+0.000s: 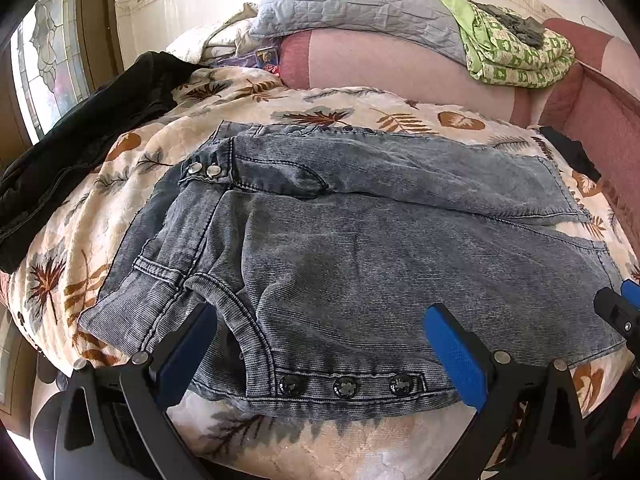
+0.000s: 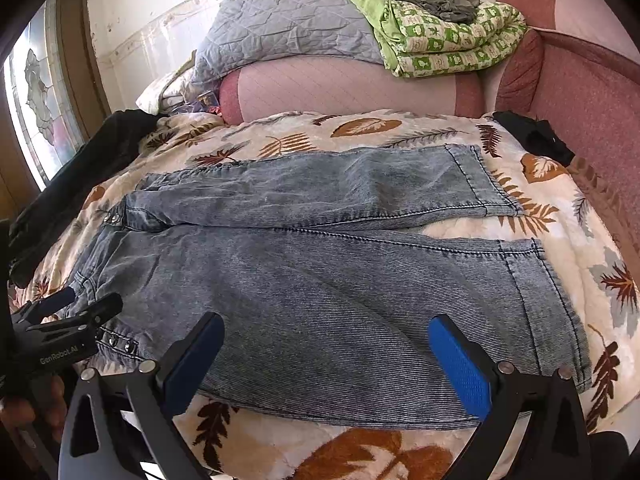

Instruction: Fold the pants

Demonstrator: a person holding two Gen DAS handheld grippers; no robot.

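A pair of faded blue-grey denim pants [image 2: 320,264] lies spread flat on a cream blanket printed with brown and grey leaves [image 2: 360,128], which covers the bed. In the right wrist view the waistband sits toward 9 o'clock and the two leg hems toward 3 o'clock; the far leg lies toward 12 o'clock, and a strip of blanket shows between the two cuffs. In the left wrist view the near side seam shows a row of three dark round snap buttons [image 1: 346,386] at 6 o'clock, and two silver snaps [image 1: 204,170] mark the waistband at about 10 o'clock.

The left claw [image 1: 320,340] is spread wide open, its blue-padded fingers [image 1: 452,348] hovering over the waist end of the near leg, holding nothing. The right claw [image 2: 326,352] is likewise wide open and empty, above the near leg closer to the hem.

A dark black garment [image 1: 80,152] lies crumpled at 9 o'clock beside the pants. Toward 12 o'clock, a grey quilted blanket [image 2: 288,28] and a folded green-and-white patterned blanket [image 2: 448,40] rest on a pink bolster cushion [image 2: 340,88].
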